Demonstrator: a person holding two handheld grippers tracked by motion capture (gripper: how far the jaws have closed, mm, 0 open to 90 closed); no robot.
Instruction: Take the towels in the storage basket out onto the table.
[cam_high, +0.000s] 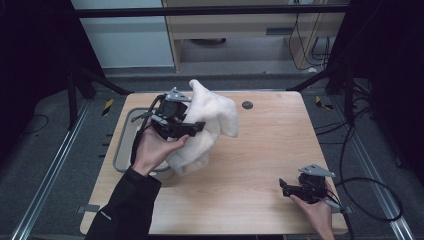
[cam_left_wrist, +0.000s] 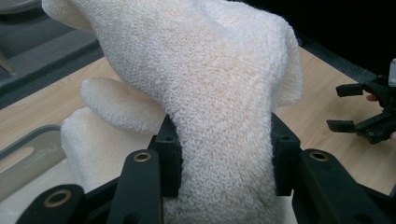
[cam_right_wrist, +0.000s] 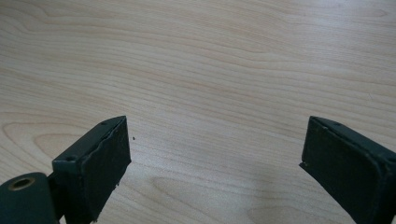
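Observation:
A cream terry towel (cam_high: 212, 117) hangs bunched above the left half of the wooden table (cam_high: 260, 150). My left gripper (cam_high: 192, 127) is shut on the towel; in the left gripper view the cloth (cam_left_wrist: 219, 107) fills the gap between the two black jaws and rises above them. The towel's lower end droops toward the grey tray (cam_high: 122, 140). My right gripper (cam_high: 284, 187) rests near the table's front right corner, open. Its view looks down at bare wood (cam_right_wrist: 210, 84) with nothing between the fingers (cam_right_wrist: 100, 158).
The shallow grey tray sits at the table's left edge, partly under the towel and my left hand. A small dark round disc (cam_high: 247, 105) lies near the far edge. Black cables (cam_high: 370, 200) trail off the right side.

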